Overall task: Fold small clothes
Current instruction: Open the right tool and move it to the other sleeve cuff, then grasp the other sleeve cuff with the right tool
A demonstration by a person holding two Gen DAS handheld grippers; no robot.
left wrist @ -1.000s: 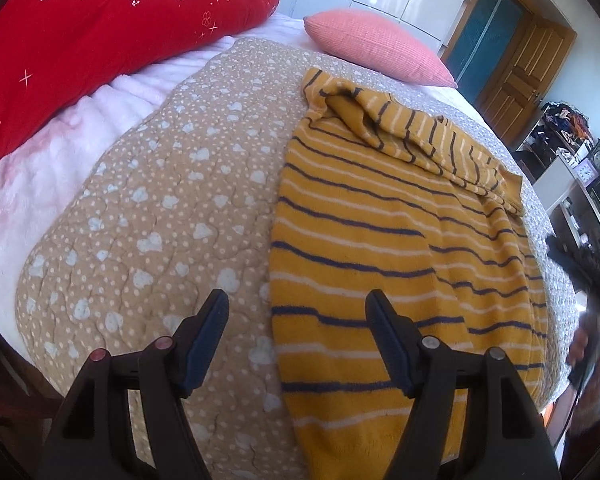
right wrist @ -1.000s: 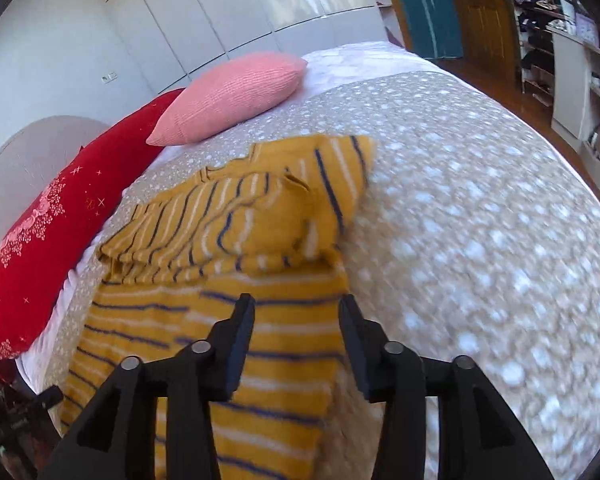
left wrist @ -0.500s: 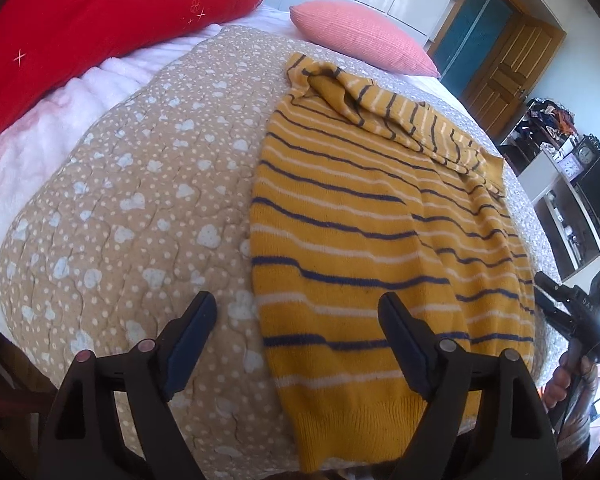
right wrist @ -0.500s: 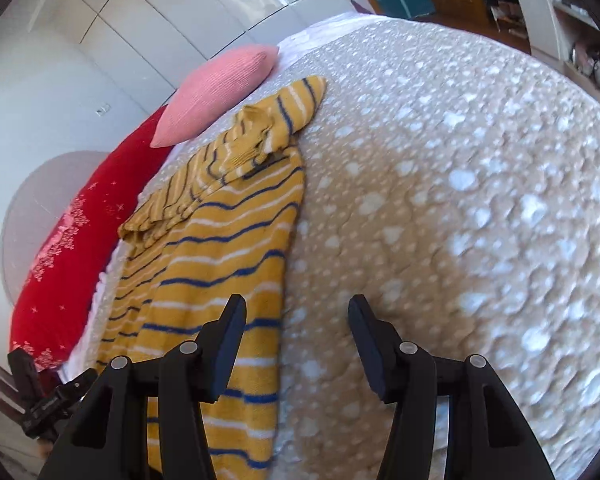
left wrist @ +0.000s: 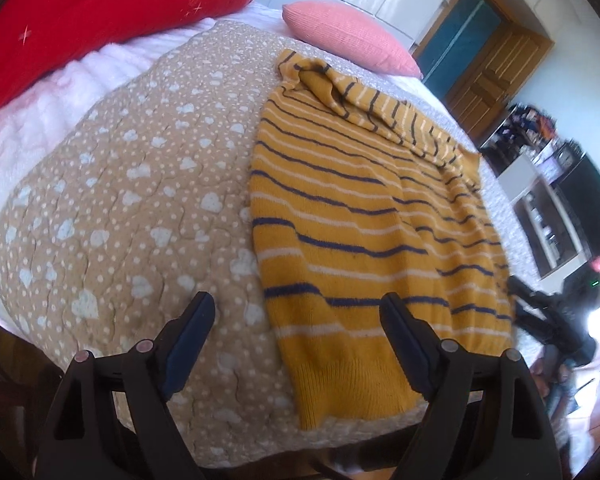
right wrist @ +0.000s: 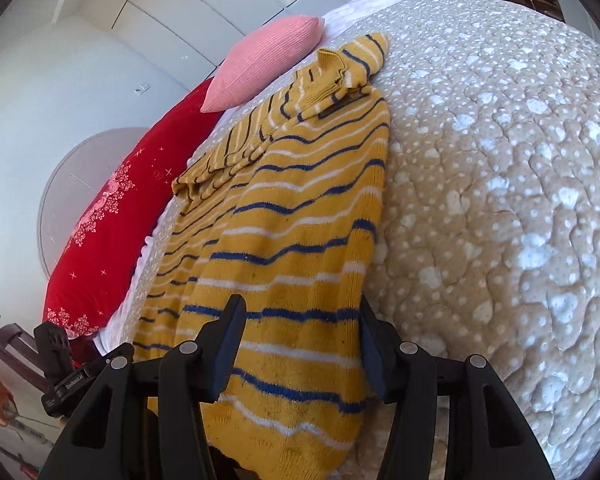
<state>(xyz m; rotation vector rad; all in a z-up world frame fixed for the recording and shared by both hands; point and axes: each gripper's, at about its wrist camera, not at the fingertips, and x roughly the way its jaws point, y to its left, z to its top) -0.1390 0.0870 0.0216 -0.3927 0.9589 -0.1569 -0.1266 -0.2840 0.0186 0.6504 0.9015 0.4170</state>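
Left wrist view, left to right: red pillow is filling the upper left, spotted quilt is covering the left and centre, pink pillow is sitting at top centre. The sweater, yellow with navy and white stripes, is lying flat on the quilt right of centre, its ribbed hem at the lower middle near the bed edge and its sleeves bunching across the top end.

Left gripper is hovering at bottom centre, jaws spread wide, gripping nothing; they are straddling the hem's left corner, left finger over bare quilt, right finger over knit.

Right wrist view: red pillow and pink pillow on the left and upper left, sweater running down the middle, quilt filling the right. Right gripper at bottom centre is also released and empty, jaws bracketing the sweater's right edge strip just above the hem.

Judgement: the step is pinching the two hem corners for the bottom-to-top fold.
- Be closing on knit only; the quilt is puckering and could get caught in the pinch.
- Be taking both layers at each corner, at matching height.
- Be lifting both sides evenly so stripes stay square.
- The bunched sleeves could end up lumping under the fold.
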